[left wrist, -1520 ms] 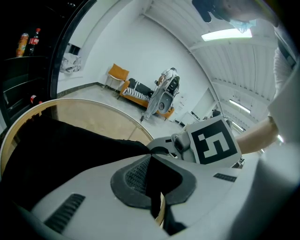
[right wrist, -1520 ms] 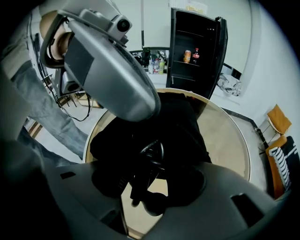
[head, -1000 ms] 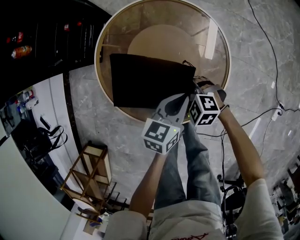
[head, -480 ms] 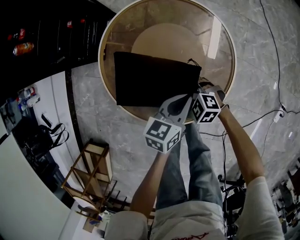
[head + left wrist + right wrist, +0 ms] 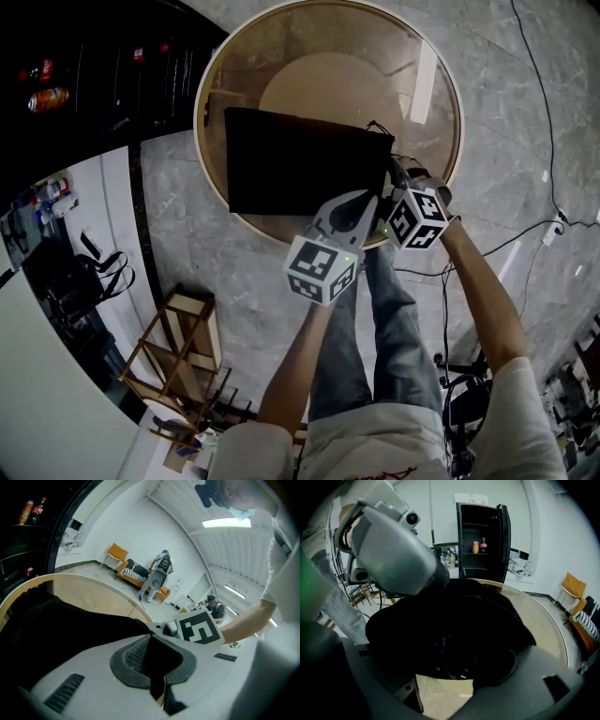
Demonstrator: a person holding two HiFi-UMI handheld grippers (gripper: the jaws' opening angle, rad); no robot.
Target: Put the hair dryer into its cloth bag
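Left claw (image 5: 158, 665) pinches the cloth bag (image 5: 300, 173) at the desk's (image 5: 441, 66) near edge. Right claw (image 5: 450, 667) has just been spreading, with dark cloth between its jaws. Keep that lip taut and back out straight.

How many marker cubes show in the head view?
2. One marker cube is just off the near rim of the round table; the other marker cube is right of it, near the right end of the cloth bag.

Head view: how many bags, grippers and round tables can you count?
black cloth bag: 1
grippers: 2 (left gripper, right gripper)
round table: 1
Total: 4
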